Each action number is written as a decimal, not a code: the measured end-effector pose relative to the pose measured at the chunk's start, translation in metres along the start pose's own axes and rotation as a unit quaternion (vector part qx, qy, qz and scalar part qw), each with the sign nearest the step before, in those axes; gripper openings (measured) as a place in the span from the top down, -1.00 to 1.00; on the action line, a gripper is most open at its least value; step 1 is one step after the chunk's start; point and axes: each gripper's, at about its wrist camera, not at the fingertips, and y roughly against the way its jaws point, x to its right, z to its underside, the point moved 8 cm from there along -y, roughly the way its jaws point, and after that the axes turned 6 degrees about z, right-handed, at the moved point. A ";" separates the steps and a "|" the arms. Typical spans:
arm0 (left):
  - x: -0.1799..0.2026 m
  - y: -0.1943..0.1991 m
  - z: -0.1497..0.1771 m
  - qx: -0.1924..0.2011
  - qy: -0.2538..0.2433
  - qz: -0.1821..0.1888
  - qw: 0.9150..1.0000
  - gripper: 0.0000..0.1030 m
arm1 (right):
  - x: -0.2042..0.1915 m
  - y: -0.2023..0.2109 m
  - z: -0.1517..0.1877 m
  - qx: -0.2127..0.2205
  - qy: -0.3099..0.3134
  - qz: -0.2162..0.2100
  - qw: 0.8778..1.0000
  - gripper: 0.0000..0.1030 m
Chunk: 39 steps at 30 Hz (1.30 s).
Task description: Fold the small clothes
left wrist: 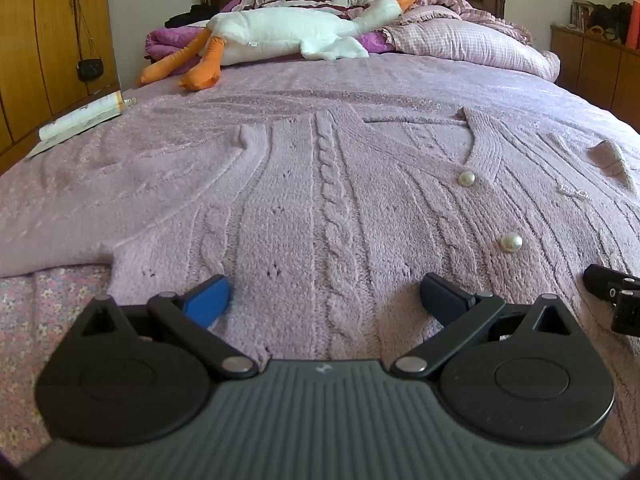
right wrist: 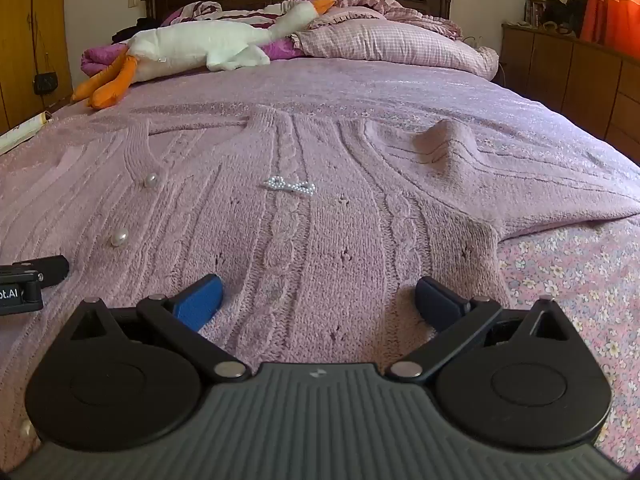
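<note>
A pink cable-knit cardigan (left wrist: 320, 184) with pearl buttons (left wrist: 466, 179) lies spread flat on the bed, front up, sleeves out to both sides; it also shows in the right wrist view (right wrist: 320, 220). A small bead bow (right wrist: 289, 186) sits on its chest. My left gripper (left wrist: 326, 294) is open, its fingers resting on the cardigan's lower hem, left half. My right gripper (right wrist: 318, 296) is open on the lower hem, right half. Each gripper shows at the edge of the other's view: the right one (left wrist: 612, 300), the left one (right wrist: 28, 280).
A pink bedspread (right wrist: 400, 80) covers the bed. A white plush goose (left wrist: 288, 32) with orange feet, pillows (left wrist: 472, 44) and crumpled quilts lie near the headboard. A rolled paper (left wrist: 80, 118) lies at the left bed edge. Wooden wardrobe on the left, low cabinets (right wrist: 580, 68) on the right.
</note>
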 end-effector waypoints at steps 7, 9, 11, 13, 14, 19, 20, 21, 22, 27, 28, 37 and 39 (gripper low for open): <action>0.000 0.000 0.000 -0.001 0.000 0.000 1.000 -1.00 | 0.002 0.000 0.000 0.000 0.003 0.002 1.000 -1.00; 0.000 0.000 0.001 -0.001 0.000 -0.001 1.000 -1.00 | 0.003 0.000 0.000 0.000 0.003 0.002 1.000 -1.00; 0.000 0.000 0.000 -0.002 0.000 0.000 1.000 -1.00 | 0.004 0.000 -0.001 0.000 0.003 0.002 1.000 -1.00; 0.000 0.000 0.000 -0.002 0.000 0.000 1.000 -1.00 | 0.000 0.000 0.000 0.001 0.005 0.003 1.000 -1.00; 0.000 0.000 0.000 -0.002 0.000 0.000 1.000 -1.00 | 0.000 0.000 0.000 0.001 0.005 0.003 1.000 -1.00; 0.000 0.000 0.000 -0.002 0.000 0.000 1.000 -1.00 | 0.000 0.000 0.000 0.001 0.005 0.004 1.000 -1.00; 0.000 0.000 0.000 -0.002 0.000 0.000 1.000 -1.00 | 0.000 0.000 0.000 0.001 0.005 0.004 1.000 -1.00; 0.000 0.000 0.000 -0.002 0.000 0.000 1.000 -1.00 | 0.000 0.000 0.000 0.001 0.005 0.003 1.000 -1.00; 0.000 0.000 0.000 -0.002 0.000 0.000 1.000 -1.00 | 0.000 0.000 0.000 0.001 0.005 0.003 1.000 -1.00; 0.000 0.000 0.000 -0.001 0.000 0.000 1.000 -1.00 | 0.000 0.000 0.000 0.001 0.005 0.003 1.000 -1.00; 0.000 0.000 0.000 -0.001 -0.001 0.000 1.000 -1.00 | 0.000 0.000 0.000 0.001 0.005 0.003 1.000 -1.00; 0.000 0.000 0.000 -0.001 -0.001 -0.001 1.000 -1.00 | 0.000 0.000 0.000 0.001 0.005 0.003 1.000 -1.00; 0.000 0.000 0.000 -0.001 -0.001 -0.001 1.000 -1.00 | 0.000 0.000 0.000 0.001 0.005 0.003 1.000 -1.00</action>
